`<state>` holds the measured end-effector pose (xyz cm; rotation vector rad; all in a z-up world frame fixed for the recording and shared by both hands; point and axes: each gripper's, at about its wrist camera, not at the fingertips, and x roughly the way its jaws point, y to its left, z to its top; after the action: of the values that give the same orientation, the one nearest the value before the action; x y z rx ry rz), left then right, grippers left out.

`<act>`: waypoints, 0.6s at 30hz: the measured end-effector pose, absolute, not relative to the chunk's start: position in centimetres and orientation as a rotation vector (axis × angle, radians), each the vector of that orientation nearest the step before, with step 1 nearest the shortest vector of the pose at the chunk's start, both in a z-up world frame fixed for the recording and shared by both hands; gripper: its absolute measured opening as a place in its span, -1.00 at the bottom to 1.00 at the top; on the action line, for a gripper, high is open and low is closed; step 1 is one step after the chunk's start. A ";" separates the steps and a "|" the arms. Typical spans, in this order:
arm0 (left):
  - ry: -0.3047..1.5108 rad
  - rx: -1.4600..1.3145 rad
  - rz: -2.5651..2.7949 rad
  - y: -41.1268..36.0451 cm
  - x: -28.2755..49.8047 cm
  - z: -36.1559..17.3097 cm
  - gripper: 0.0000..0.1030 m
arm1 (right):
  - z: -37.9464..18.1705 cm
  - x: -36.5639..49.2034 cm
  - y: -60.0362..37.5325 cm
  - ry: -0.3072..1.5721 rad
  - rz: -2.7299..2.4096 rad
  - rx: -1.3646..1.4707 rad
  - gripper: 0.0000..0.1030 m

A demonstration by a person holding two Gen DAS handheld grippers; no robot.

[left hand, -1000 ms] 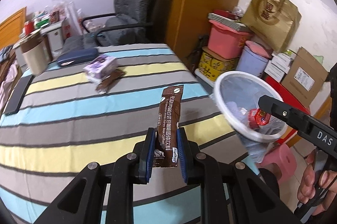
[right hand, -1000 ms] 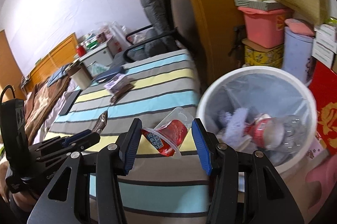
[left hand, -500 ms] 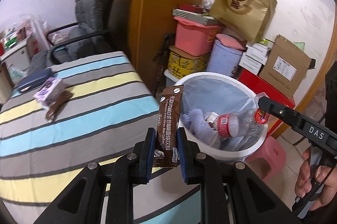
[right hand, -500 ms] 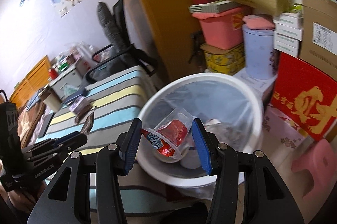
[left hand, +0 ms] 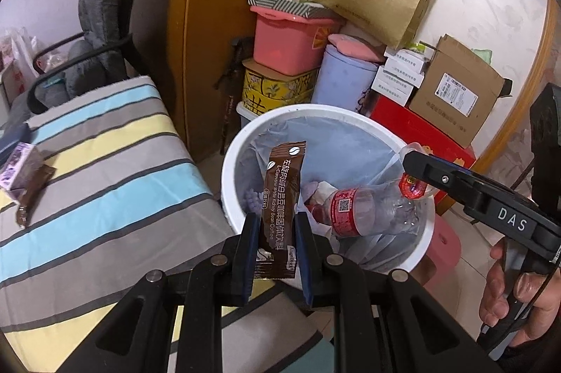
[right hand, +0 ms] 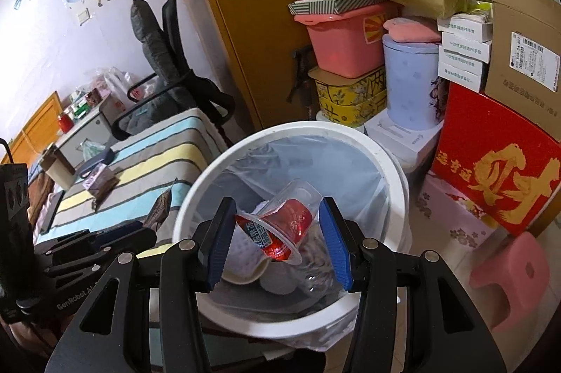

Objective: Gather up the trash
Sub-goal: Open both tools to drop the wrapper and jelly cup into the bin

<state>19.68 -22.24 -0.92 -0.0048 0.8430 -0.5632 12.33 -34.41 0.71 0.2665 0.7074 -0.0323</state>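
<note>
Bin: white trash bin with a clear liner stands on the floor beside the striped bed; it already holds a plastic bottle and other scraps; its open mouth lies below and ahead of both tools
Right gripper: right gripper hangs over the middle of the bin mouth, so it looks the better placed for a drop; its blue pads stand fairly wide and clamp a red jelly cup, which lies tilted, its clear rim towards the left pad
Left gripper: left gripper sits nearer the bin's bed-side rim (partly over the bedding, as far as the left wrist view shows); its jaws are nearly closed, pinching the lower end of a brown coffee sachet
Sachet axis: long axis runs up and away from the pads, its free top end already over the bin
</note>
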 end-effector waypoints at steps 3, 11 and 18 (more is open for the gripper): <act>0.862 -0.009 -0.572 -22.8 20.6 -1.7 -0.59 | 0.2 12.8 -34.7 0.724 -0.043 0.260 0.00; 0.891 -0.016 -0.590 -24.1 22.5 -3.2 -0.59 | -0.5 14.0 -35.2 0.761 -0.058 0.251 0.00; 0.876 -0.030 -0.613 -24.2 22.8 -3.2 -0.32 | -0.1 13.8 -35.1 0.737 -0.054 0.239 0.02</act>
<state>22.76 -24.17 -3.23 -0.0304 0.8760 -0.6132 13.82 -35.09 -0.15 0.2389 0.7372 -0.0544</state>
